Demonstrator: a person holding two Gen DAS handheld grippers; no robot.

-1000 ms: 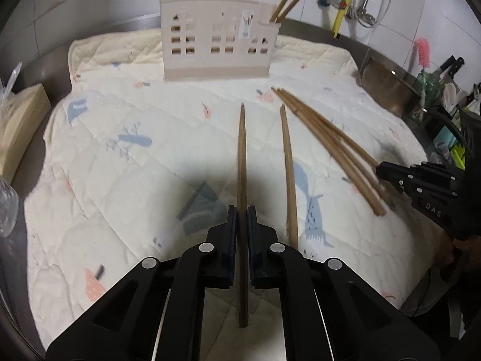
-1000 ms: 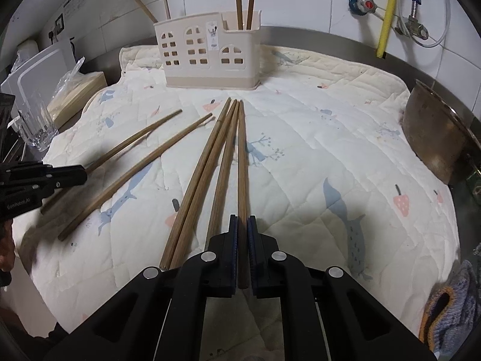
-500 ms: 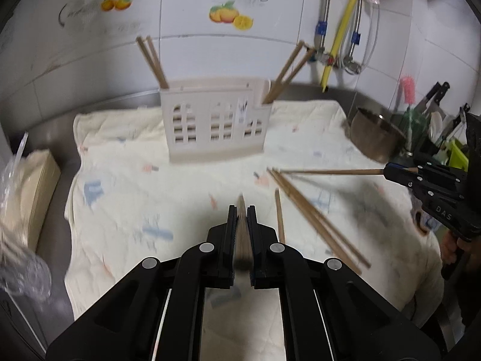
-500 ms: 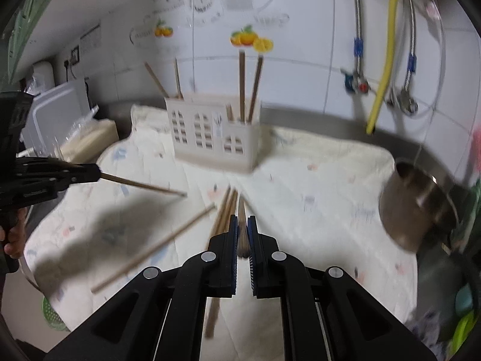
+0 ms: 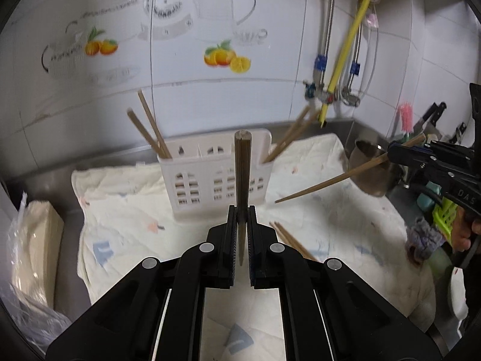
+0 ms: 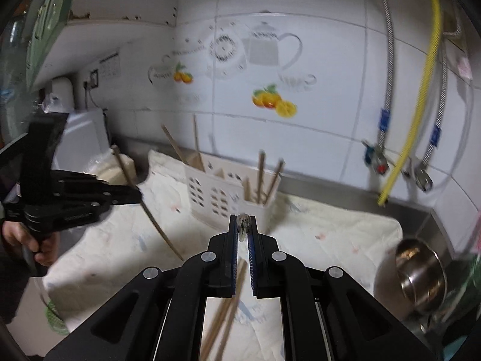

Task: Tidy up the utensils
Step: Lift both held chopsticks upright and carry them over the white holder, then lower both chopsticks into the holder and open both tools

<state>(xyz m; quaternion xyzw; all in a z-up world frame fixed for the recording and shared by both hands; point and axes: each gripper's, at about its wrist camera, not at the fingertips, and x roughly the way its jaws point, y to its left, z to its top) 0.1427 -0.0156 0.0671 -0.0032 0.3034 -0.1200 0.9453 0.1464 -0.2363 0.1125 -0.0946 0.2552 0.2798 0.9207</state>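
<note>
Chopstick [image 5: 243, 177] is standing pinched in the left gripper [image 5: 242, 234], pointing forward at the holder [image 5: 192, 177] straight ahead. From the right view, the right gripper [image 6: 243, 234] is clamping another chopstick [image 6: 243, 222] end-on, aiming at that holder [image 6: 207, 195] just left.

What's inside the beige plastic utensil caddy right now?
The beige plastic utensil caddy holds two wooden chopsticks leaning out of its left end and two more out of its right end. The perforated walls hide the lower parts; what else is inside cannot be seen.
</note>
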